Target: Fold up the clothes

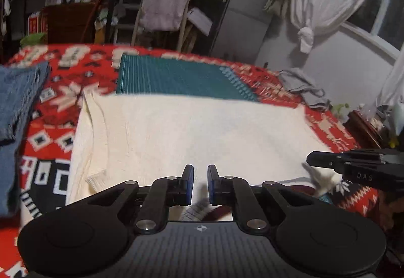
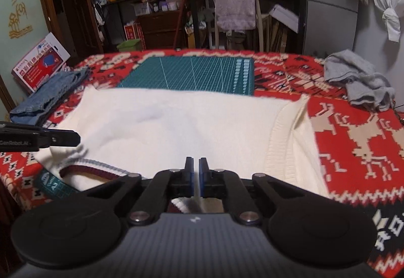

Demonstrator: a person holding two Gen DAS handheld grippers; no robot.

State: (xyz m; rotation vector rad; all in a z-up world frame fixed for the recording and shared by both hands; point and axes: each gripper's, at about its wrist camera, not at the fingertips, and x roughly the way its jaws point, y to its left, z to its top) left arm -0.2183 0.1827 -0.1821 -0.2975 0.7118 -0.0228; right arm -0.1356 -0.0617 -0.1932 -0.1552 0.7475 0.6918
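1. Lay flat across the red patterned blanket point(image 2: 353, 126): cream sweater point(image 2: 176, 121), its far edge touching the green cutting mat point(image 2: 192, 71).
2. Left gripper point(image 1: 200, 184): narrowly parted at the near hem, grip on fabric unclear.
3. Right gripper point(image 2: 196, 177): pinched onto the sweater's near edge by the striped collar point(image 2: 96, 169).
4. Flanked by folded denim point(image 2: 48, 99) left, crumpled grey garment point(image 2: 361, 81) right; bare blanket between.
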